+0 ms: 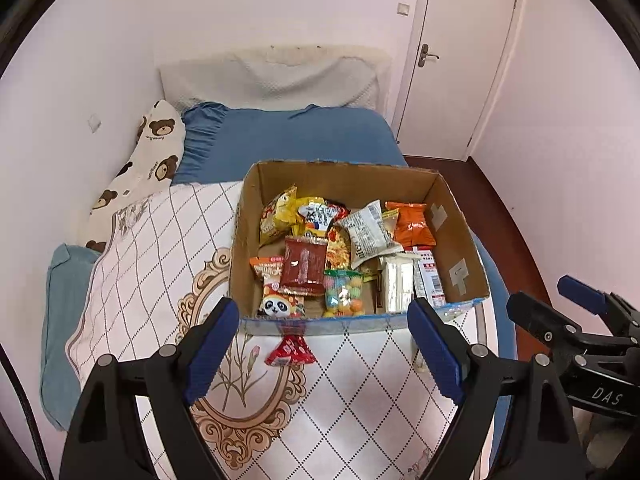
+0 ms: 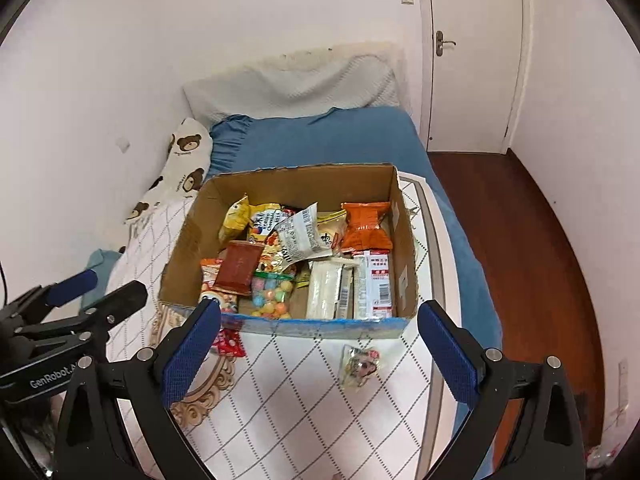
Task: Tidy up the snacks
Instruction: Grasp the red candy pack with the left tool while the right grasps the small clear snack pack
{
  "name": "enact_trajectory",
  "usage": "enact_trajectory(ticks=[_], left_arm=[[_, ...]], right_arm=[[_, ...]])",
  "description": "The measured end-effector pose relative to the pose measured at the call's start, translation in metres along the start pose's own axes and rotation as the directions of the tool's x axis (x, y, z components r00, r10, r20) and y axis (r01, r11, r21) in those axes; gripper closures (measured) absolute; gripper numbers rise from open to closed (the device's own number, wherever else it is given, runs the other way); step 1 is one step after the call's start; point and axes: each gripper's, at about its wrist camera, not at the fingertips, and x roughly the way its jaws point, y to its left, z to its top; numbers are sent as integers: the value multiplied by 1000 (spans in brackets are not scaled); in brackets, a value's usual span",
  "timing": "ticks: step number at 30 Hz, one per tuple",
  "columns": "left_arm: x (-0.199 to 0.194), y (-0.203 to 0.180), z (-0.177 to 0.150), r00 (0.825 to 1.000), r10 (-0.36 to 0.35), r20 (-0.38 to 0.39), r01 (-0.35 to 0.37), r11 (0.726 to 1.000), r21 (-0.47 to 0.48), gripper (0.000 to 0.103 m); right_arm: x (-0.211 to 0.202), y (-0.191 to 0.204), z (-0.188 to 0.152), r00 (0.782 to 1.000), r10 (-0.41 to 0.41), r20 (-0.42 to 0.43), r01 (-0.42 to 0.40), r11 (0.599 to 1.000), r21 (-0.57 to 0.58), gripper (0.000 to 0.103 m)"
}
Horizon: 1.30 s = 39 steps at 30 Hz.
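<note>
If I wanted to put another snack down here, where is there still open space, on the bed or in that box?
The diamond-patterned white quilt lies bare in front of the open cardboard box, between the small red packet and the clear wrapped sweet. The blue bedsheet behind the box is free too. Inside, only a strip along the left wall is bare; the rest is piled with packets.

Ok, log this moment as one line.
left gripper: open, empty | right gripper: open, empty | cardboard box: full of snacks | red packet, clear packet: outside box

A matt cardboard box (image 1: pixel 456 236) holds glossy plastic snack packets (image 1: pixel 410 224) on a quilted cloth cover (image 1: pixel 152 264).
</note>
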Motion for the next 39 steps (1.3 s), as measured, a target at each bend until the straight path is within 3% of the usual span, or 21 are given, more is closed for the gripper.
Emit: enact_trajectory(ticks=[5, 7, 8, 15, 19, 22, 24, 26, 27, 28, 30, 34, 39], left_arm=[[37, 10, -21, 994, 11, -109, -16, 999, -46, 17], [59, 19, -32, 985, 19, -169, -32, 997, -74, 17], [75, 27, -38, 978, 21, -207, -42, 994, -96, 17], [160, 49, -73, 921, 7, -389, -82, 981, -177, 17], [196, 56, -82, 894, -20, -448, -86, 973, -216, 17], [216, 60, -85, 879, -63, -473, -70, 963, -259, 17], [223, 61, -86, 882, -76, -466, -61, 960, -273, 17], [226, 62, -87, 889, -71, -452, -61, 960, -272, 29], [229, 61, -89, 886, -67, -459, -65, 962, -266, 43], [231, 60, -91, 881, -62, -468, -70, 964, -258, 47], [230, 59, -95, 886, -61, -460, -64, 966, -252, 49], [219, 55, -107, 883, -82, -463, -46, 965, -257, 49], [197, 42, -139, 865, -115, -488, -3, 972, -235, 49]], right_arm=[[36, -22, -22, 995, 51, -88, -45, 996, 78, 4], [64, -35, -34, 988, 69, -137, -53, 992, 119, 32], [84, -43, -42, 981, 72, -179, -47, 989, 138, 34], [169, -77, -77, 949, 85, -304, -4, 966, 259, 34], [197, -84, -85, 939, 98, -330, 3, 956, 292, 34], [214, -86, -85, 934, 88, -346, 19, 955, 295, 32], [222, -87, -83, 930, 80, -359, 31, 955, 294, 32], [230, -86, -83, 923, 71, -379, 45, 956, 288, 32], [232, -85, -84, 920, 64, -387, 51, 959, 280, 32], [234, -84, -84, 918, 53, -392, 59, 962, 268, 32], [235, -80, -86, 916, 37, -399, 67, 967, 244, 33], [230, -73, -94, 912, 28, -410, 66, 975, 214, 51], [218, -64, -119, 895, 53, -442, 38, 980, 193, 54]])
